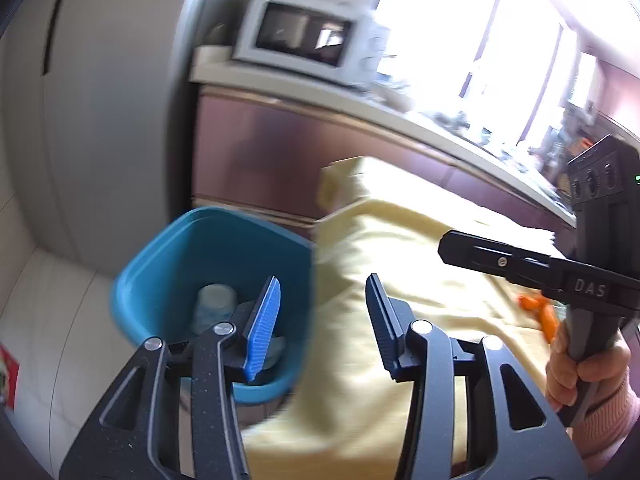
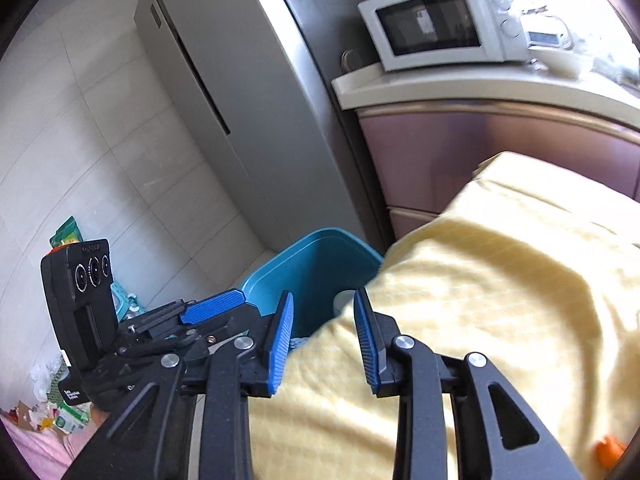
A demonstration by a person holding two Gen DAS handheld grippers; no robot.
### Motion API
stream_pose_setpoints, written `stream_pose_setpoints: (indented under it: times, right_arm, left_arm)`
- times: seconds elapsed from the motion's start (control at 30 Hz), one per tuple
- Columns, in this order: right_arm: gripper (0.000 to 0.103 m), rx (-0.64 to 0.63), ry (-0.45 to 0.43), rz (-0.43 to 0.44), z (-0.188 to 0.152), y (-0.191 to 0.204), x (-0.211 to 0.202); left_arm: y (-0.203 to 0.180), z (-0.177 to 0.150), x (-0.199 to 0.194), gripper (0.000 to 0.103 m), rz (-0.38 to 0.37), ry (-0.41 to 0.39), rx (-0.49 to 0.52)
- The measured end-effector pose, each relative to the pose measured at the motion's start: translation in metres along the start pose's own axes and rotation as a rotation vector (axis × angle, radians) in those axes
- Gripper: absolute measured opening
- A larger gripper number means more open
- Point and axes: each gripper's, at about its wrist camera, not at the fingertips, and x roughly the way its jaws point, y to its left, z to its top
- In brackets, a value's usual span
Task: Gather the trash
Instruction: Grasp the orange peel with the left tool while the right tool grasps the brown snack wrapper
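Note:
A teal bin stands on the floor against the end of a table draped in yellow cloth. A clear plastic cup lies in its bottom. My left gripper hovers over the bin's right rim and the cloth edge, open, with nothing between its jaws. In the right wrist view my right gripper is open and empty above the cloth edge, with the bin just beyond it. An orange scrap lies on the cloth. A hand holds the right gripper's handle.
A grey fridge stands behind the bin. A white microwave sits on the counter above purple cabinets. Wrappers and paper litter lie on the tiled floor at the lower left.

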Motion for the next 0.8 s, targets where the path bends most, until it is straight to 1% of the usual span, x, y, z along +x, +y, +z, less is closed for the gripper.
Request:
stream_pose_setpoints:
  times: [0.13,0.23,0.37,0.53,0.63,0.8]
  right_arm:
    - [0.03,0.036,-0.062,-0.049,-0.015,-0.022,-0.045]
    - [0.031,0.081,-0.106,-0.11,-0.029,-0.042,-0.077]
    - [0.031,0.15,-0.143,-0.208,-0.053,-0.07,-0.118]
    - [0.032,0.247,-0.196,-0.334,-0.086,-0.104,-0.167]
    - [0.032,0.301,-0.223,-0.396,-0.103,-0.123,-0.191]
    - [0.033,0.389,-0.269,-0.457,-0.122,-0.155,-0.222]
  left_arm:
    - [-0.041,0.001,0.0,0.046,-0.088,0.004,0.079]
    - [-0.072,-0.001,0.007,0.047,-0.15,0.028,0.127]
    - [-0.115,-0.009,0.021,0.047,-0.234,0.072,0.181]
    - [-0.167,-0.027,0.031,0.047,-0.326,0.119,0.244]
    - [-0.193,-0.034,0.039,0.047,-0.361,0.142,0.284]
    - [-0.22,-0.042,0.061,0.048,-0.366,0.19,0.319]
